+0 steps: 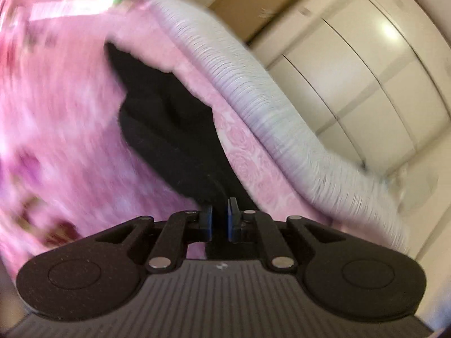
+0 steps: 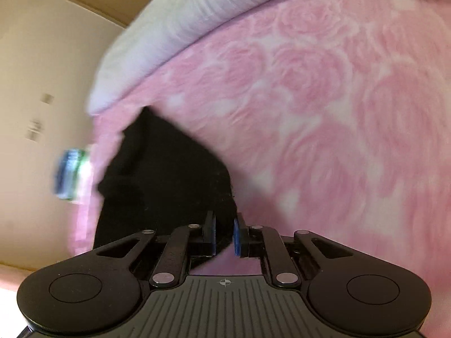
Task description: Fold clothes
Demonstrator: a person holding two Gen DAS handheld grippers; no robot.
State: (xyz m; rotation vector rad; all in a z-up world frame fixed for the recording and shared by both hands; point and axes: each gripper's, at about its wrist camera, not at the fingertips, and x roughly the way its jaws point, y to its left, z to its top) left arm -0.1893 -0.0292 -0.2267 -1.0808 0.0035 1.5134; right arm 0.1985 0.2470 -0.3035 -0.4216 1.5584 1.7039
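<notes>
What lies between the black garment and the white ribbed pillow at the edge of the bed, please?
A strip of pink rose-patterned blanket separates the black garment from the white ribbed pillow; it shows in both wrist views, most sharply in the left one.

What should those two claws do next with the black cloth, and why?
Probably carry it toward the far edge and lay it flat. Both the left gripper and right gripper look shut on the black garment, above the pink blanket.
</notes>
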